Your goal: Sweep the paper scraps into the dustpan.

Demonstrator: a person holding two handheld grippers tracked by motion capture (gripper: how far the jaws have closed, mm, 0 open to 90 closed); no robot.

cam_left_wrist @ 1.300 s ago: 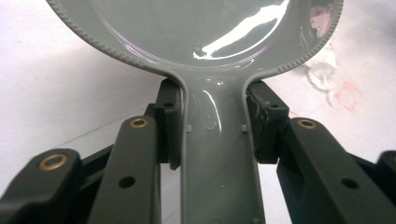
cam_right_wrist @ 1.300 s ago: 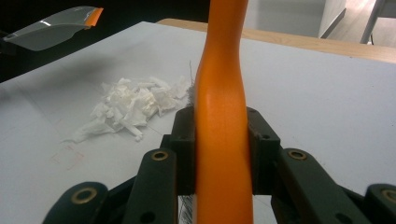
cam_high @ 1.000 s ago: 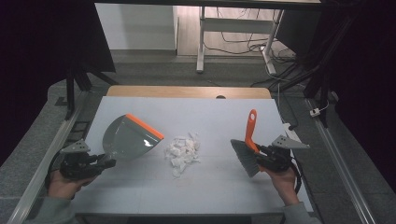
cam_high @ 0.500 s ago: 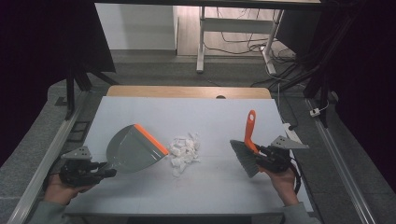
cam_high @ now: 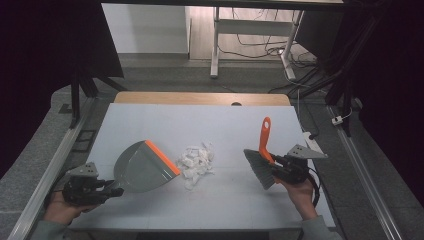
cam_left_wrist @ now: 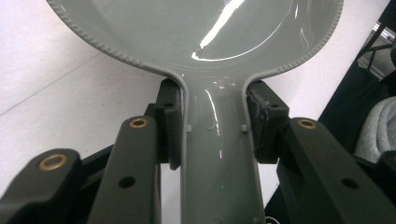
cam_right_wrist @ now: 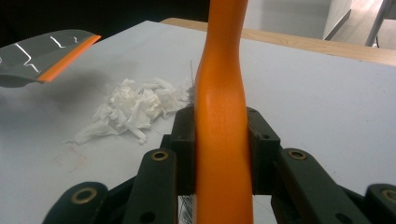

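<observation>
Dustpan is sliding right, its orange lip now just beside the paper scraps, which are lying mid-table between the two tools. Left gripper is clamping the pan's grey handle between its jaws. Right gripper is gripping the orange brush handle, holding the bristles right of the scraps. Sweeping into the pan is probably coming next.

We can read no text, label, brand, number or sign anywhere, neither on the tools nor on the worktop.
</observation>
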